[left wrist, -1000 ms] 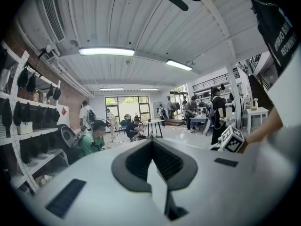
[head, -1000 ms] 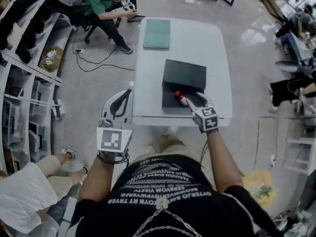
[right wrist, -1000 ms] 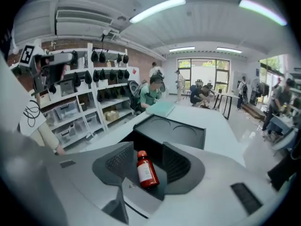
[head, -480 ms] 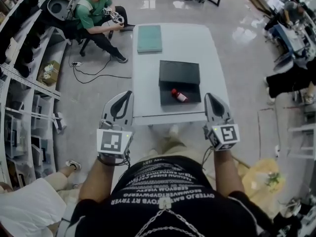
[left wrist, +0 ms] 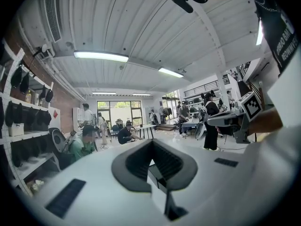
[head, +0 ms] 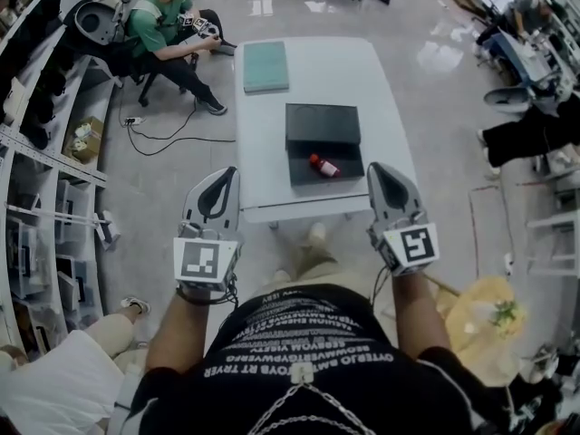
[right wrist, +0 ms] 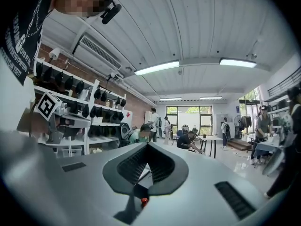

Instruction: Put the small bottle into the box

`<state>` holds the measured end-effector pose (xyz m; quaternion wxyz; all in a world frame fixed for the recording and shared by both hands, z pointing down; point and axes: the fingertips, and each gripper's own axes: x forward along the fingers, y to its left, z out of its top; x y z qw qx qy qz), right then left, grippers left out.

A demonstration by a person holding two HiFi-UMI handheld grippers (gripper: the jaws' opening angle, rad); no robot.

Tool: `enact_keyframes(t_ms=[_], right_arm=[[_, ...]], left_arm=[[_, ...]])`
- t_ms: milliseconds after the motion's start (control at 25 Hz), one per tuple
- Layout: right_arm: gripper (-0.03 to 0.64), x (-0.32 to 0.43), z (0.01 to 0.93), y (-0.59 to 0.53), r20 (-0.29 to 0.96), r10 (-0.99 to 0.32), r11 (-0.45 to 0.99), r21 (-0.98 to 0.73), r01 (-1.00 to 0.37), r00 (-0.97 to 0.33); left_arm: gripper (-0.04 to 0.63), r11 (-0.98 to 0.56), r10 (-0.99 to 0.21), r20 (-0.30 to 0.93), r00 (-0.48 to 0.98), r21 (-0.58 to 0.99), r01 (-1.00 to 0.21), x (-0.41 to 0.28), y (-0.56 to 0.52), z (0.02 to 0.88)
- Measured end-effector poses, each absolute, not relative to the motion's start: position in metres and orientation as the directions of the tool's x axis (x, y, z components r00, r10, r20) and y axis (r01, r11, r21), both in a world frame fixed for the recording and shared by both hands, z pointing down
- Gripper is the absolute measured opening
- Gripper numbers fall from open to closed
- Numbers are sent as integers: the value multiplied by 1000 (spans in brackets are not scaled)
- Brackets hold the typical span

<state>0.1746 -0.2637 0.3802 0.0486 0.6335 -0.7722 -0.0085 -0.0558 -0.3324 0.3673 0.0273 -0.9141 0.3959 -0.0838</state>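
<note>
The small bottle, pale with a red cap, lies on its side in the tray of the black box on the white table. The box's black lid lies just behind the tray. Neither gripper touches the bottle. My right gripper hangs shut and empty above the table's near right corner. My left gripper is shut and empty at the near left corner. In the right gripper view the shut gripper points level, and the red cap shows below. In the left gripper view the gripper is shut too.
A teal flat box lies at the table's far left. A person in green sits on a chair beyond the table's far left corner. Shelving lines the left wall. Another person is low at the left.
My right gripper let go of the bottle in the box, shut, and drew back and up toward my body. The left gripper shifted only a little.
</note>
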Motion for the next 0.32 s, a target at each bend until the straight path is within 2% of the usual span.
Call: enact_keyframes(t_ms=[320], right_arm=[[2,172,386,-274,63,-973,225,84,-971,-220]], left_arm=[[3,-676,-737,132,663,-119,-727,-49,-344,373]])
